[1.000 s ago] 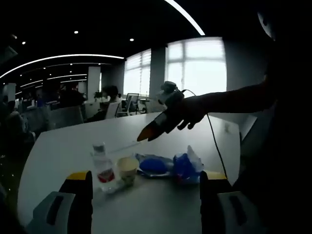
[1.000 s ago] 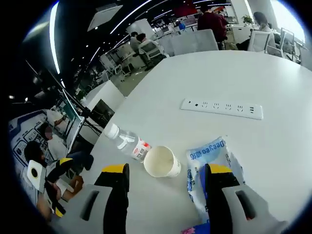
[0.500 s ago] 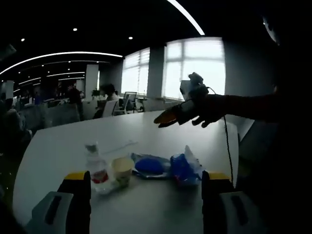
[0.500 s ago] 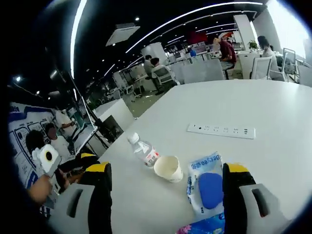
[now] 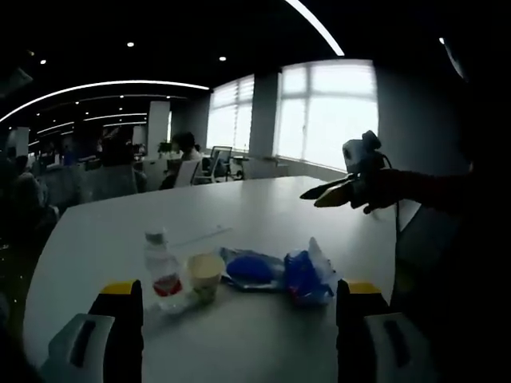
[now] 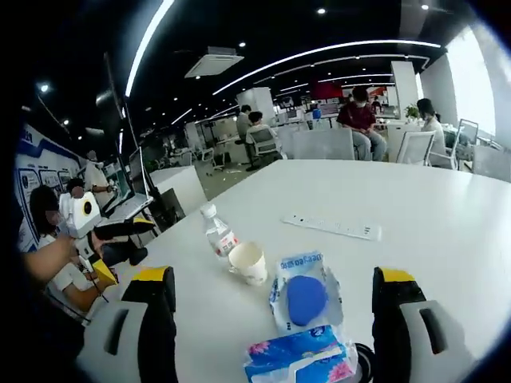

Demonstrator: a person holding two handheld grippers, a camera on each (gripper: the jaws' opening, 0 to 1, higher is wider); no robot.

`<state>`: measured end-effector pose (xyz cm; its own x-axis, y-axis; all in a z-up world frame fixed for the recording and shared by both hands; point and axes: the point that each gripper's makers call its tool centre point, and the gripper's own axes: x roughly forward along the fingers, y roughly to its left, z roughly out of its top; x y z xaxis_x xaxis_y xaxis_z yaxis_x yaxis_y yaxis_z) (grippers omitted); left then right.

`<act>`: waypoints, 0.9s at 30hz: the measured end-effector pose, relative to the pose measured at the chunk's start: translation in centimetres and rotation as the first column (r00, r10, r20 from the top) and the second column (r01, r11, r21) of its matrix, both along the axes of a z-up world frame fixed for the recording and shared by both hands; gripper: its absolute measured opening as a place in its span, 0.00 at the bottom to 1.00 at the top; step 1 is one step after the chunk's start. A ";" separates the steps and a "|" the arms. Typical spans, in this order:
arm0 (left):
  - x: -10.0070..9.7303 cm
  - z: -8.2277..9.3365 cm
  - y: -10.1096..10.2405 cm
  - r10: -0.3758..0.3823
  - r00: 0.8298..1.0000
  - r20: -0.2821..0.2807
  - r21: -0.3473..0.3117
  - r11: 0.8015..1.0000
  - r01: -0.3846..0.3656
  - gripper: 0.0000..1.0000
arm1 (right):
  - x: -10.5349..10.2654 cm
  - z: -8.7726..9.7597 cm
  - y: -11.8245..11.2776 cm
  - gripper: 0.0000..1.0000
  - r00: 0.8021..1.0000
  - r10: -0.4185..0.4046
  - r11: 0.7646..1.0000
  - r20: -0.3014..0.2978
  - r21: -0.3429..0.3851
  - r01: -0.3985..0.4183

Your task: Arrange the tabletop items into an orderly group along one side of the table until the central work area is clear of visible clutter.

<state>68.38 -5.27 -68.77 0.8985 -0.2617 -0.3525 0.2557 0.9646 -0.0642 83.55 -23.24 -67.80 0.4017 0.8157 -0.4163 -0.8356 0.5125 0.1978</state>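
Observation:
On the white table (image 5: 263,209) a small water bottle (image 5: 162,271), a paper cup (image 5: 205,276), a blue-and-white wipes packet (image 5: 251,268) and a blue tissue pack (image 5: 307,276) lie in a row near the front edge. My left gripper (image 5: 239,289) is open, well short of them. The right gripper (image 5: 334,191), held by a hand, hovers at the right above the table. From its own view, the right gripper (image 6: 275,276) is open above the bottle (image 6: 217,233), cup (image 6: 249,262), wipes packet (image 6: 302,294) and tissue pack (image 6: 297,361). The left gripper (image 6: 120,233) hangs at the left.
A white power strip (image 6: 331,227) lies farther out on the table (image 6: 435,215). Office chairs and seated people are beyond the far edge, with desks and screens to the left. Bright windows stand behind the table in the left gripper view.
The right gripper has drawn back and up, away from the items, to the table's right side; its view now takes in the tissue pack and the left gripper. The items have not moved.

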 end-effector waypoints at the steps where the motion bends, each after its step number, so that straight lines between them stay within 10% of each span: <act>1: 0.0 0.0 -0.1 0.000 1.000 0.000 0.001 1.000 0.000 1.00 | 0.0 -0.1 -0.4 0.99 1.000 -0.005 1.000 0.004 -0.005 0.005; 27: 0.0 -0.8 -1.9 0.010 0.999 -0.035 0.008 1.000 -0.010 0.95 | -2.8 -2.0 -10.1 1.00 0.995 -0.056 0.993 0.084 -0.095 0.064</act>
<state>68.37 -7.15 -69.59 0.8883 -0.2497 -0.3855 0.2435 0.9677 -0.0655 80.73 -33.33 -69.83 0.4844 0.7464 -0.4564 -0.8141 0.5756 0.0773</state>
